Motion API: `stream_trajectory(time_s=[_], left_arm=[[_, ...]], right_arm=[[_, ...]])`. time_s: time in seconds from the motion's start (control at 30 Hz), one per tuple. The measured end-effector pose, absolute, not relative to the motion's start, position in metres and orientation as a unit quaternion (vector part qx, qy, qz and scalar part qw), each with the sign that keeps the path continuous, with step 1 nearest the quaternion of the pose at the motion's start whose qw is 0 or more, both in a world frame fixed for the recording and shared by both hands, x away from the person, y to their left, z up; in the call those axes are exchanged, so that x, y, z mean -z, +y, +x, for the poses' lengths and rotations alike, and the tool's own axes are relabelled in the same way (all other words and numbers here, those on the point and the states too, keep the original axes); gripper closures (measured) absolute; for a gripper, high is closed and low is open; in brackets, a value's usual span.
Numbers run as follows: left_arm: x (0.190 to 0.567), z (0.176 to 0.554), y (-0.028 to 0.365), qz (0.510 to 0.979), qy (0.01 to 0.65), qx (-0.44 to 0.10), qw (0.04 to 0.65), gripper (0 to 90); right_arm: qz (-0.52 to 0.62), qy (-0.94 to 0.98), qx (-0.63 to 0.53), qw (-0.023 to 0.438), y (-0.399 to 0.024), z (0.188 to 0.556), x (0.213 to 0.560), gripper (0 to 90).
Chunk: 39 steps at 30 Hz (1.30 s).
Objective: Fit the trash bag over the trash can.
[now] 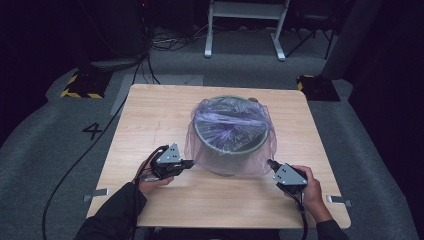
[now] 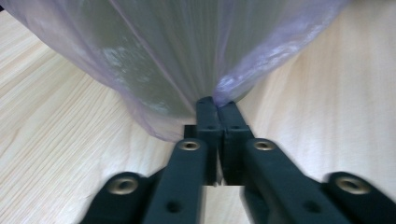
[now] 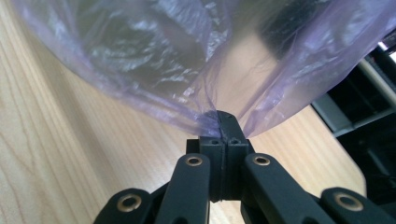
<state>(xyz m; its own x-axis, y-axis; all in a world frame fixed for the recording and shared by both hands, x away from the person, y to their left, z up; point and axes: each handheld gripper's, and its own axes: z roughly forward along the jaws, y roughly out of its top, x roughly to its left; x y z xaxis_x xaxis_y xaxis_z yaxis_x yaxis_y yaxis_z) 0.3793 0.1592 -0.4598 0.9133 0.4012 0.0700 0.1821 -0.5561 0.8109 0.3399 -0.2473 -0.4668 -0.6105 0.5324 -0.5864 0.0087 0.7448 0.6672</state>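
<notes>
A round grey bin (image 1: 231, 155) stands in the middle of the wooden table (image 1: 150, 115), draped in a thin purple plastic bag (image 1: 210, 145). My left gripper (image 1: 192, 163) is at the bin's lower left, its jaws shut on the bag's hem. In the left gripper view the bag (image 2: 187, 56) gathers into a pinch at the closed tips of the left gripper (image 2: 217, 103). On the bin's lower right my right gripper (image 1: 270, 163) is shut on the opposite hem. The right gripper view has the film (image 3: 154, 60) bunched into the closed tips of the right gripper (image 3: 219, 115).
Bare wood lies all around the bin. Metal clips (image 1: 96, 194) jut from the table's near corners. On the floor beyond are yellow-black striped blocks (image 1: 82, 86), loose cables and a white frame (image 1: 245, 25).
</notes>
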Motion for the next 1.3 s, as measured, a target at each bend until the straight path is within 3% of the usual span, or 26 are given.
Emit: stream_trajectory(time_s=[0.07,0.13,0.27,0.43,0.67,0.8,0.93,1.07,1.2,1.3], left_arm=[[0.461,0.381,0.161,0.873,0.178,-0.129,0.436,70.6],[0.459,0.380,0.165,0.872,0.175,-0.127,0.439,65.4],[0.450,0.371,0.177,0.864,0.186,-0.135,0.449,37.4],[0.438,0.361,0.199,0.848,0.200,-0.145,0.469,19.8],[0.408,0.367,0.221,0.807,0.224,-0.167,0.520,19.8],[0.388,0.381,0.217,0.788,0.238,-0.186,0.536,23.0],[0.376,0.398,0.213,0.778,0.248,-0.201,0.541,24.9],[0.368,0.411,0.203,0.785,0.239,-0.213,0.530,27.7],[0.359,0.422,0.192,0.791,0.223,-0.217,0.526,35.9],[0.354,0.431,0.183,0.797,0.207,-0.211,0.526,41.8]], right_arm=[[0.164,0.844,-0.318,0.400,-0.247,0.342,0.471,90.0],[0.165,0.843,-0.331,0.391,-0.248,0.342,0.471,73.8],[0.176,0.840,-0.367,0.359,-0.258,0.337,0.460,48.5],[0.185,0.835,-0.402,0.326,-0.275,0.323,0.443,35.4],[0.192,0.813,-0.452,0.313,-0.303,0.305,0.416,28.9],[0.185,0.844,-0.400,0.305,-0.303,0.303,0.414,23.0],[0.214,0.834,-0.405,0.307,-0.312,0.310,0.422,27.8],[0.235,0.801,-0.436,0.337,-0.319,0.321,0.408,37.1],[0.225,0.777,-0.463,0.363,-0.305,0.341,0.386,49.9],[0.199,0.785,-0.461,0.364,-0.286,0.359,0.373,53.2]])
